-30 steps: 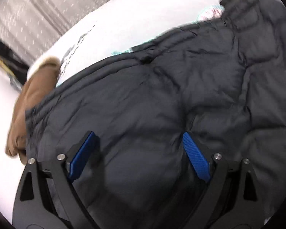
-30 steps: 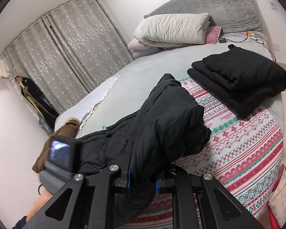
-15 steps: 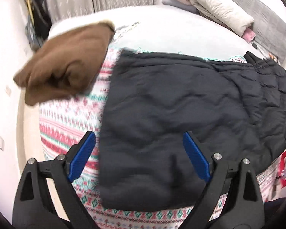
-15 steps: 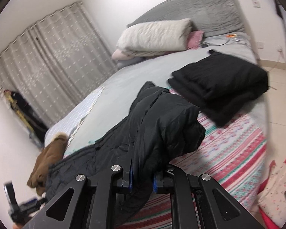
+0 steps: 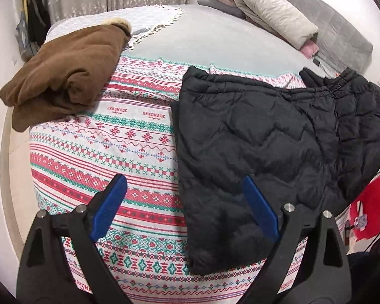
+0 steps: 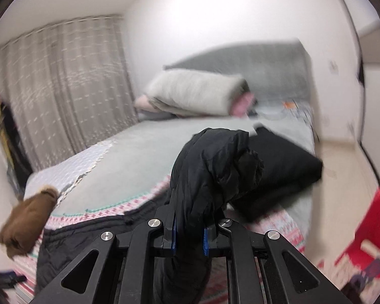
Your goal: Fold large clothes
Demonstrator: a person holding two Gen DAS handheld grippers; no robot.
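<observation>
Left tool point(image 5: 185, 197) angled down over jacket point(image 5: 266, 139), spread, empty; right tool point(image 6: 189, 230) clamped on bunched jacket.

The jacket point(image 5: 266, 136) is black and zigzag-quilted; the blanket point(image 5: 109, 157) has red, green and white stripes; the coat point(image 5: 63, 68) is brown.

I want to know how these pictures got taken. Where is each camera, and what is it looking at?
Left wrist view: sits on the left gripper, looking down at the patterned red, white and green bedspread and the black quilted puffer jacket; its open blue-padded fingers show, holding nothing.
Right wrist view: sits on the right gripper, looking across the bed toward the grey headboard; its fingers are clamped on a bunched part of the jacket.
Shared: the jacket, the folded brown garment, the pale grey pillow.
</observation>
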